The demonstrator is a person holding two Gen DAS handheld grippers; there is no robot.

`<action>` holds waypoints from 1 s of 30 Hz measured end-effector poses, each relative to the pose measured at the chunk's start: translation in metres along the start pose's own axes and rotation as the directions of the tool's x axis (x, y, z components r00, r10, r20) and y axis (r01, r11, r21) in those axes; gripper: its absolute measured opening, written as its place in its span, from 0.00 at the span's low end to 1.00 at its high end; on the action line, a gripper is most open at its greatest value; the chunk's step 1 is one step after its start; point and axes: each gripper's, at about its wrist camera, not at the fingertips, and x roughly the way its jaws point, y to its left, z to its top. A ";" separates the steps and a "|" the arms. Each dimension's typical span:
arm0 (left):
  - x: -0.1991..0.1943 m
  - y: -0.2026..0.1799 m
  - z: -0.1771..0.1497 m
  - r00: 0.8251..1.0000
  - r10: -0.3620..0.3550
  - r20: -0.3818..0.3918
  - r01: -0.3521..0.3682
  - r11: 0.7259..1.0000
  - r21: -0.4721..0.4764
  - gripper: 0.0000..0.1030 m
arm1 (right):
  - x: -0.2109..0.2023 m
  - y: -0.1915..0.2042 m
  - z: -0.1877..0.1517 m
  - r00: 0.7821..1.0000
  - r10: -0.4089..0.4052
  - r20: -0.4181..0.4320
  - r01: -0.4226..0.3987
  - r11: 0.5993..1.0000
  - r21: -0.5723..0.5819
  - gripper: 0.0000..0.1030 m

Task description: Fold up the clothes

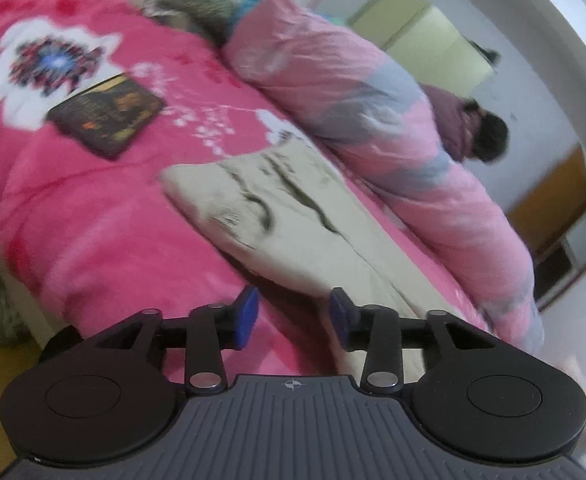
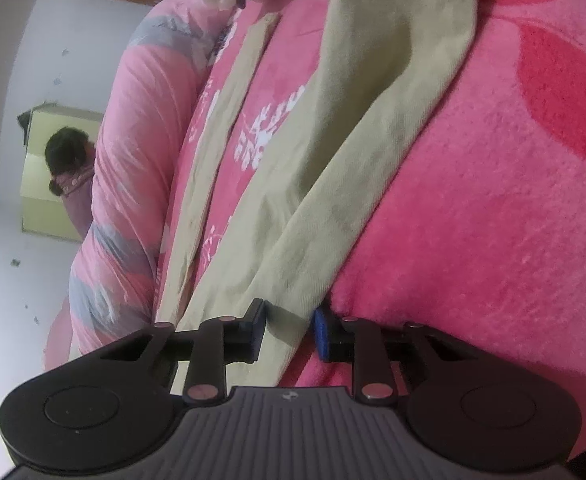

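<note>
Soft beige trousers (image 1: 293, 216) lay creased across the fuzzy pink bed (image 1: 93, 232), centre frame. The left gripper (image 1: 295, 318) hovered half-wide and empty. The right gripper (image 2: 289, 330) pinched a trouser leg, lower centre. A puffy quilt (image 1: 373, 128) lay beside.

You see a pink blanket (image 1: 105, 216) with white floral print covering the bed, a dark book (image 1: 107, 114) lying flat on it, a rolled pink-and-grey quilt (image 1: 373, 128) along the far edge, a yellow-green cabinet (image 1: 425, 36) against the white wall, a person (image 1: 473, 128) crouched beside it.
</note>
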 end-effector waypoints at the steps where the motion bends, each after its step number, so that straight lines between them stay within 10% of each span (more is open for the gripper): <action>1: 0.005 0.006 0.005 1.000 -0.013 -0.004 0.012 0.999 -0.044 0.52 | 0.001 -0.001 0.001 1.000 0.002 0.002 -0.002 1.000 0.013 0.26; 9: 0.044 0.010 0.032 0.998 0.059 0.012 -0.057 0.990 -0.127 0.48 | 0.010 -0.003 0.004 0.999 0.022 0.035 -0.025 0.998 0.059 0.27; 14: 0.057 0.001 0.034 0.983 0.180 0.045 -0.175 0.981 -0.084 0.03 | 0.013 0.005 0.001 0.998 -0.032 0.062 0.032 0.999 0.000 0.15; 20: 0.024 -0.017 0.044 0.967 0.186 0.176 -0.182 0.983 -0.037 0.01 | 0.006 0.041 -0.004 0.990 -0.076 0.116 0.095 0.981 -0.167 0.03; 30: 0.037 0.007 0.035 0.952 0.290 0.097 -0.292 0.956 0.014 0.02 | 0.006 0.041 -0.002 0.989 -0.142 0.044 0.148 0.958 -0.245 0.03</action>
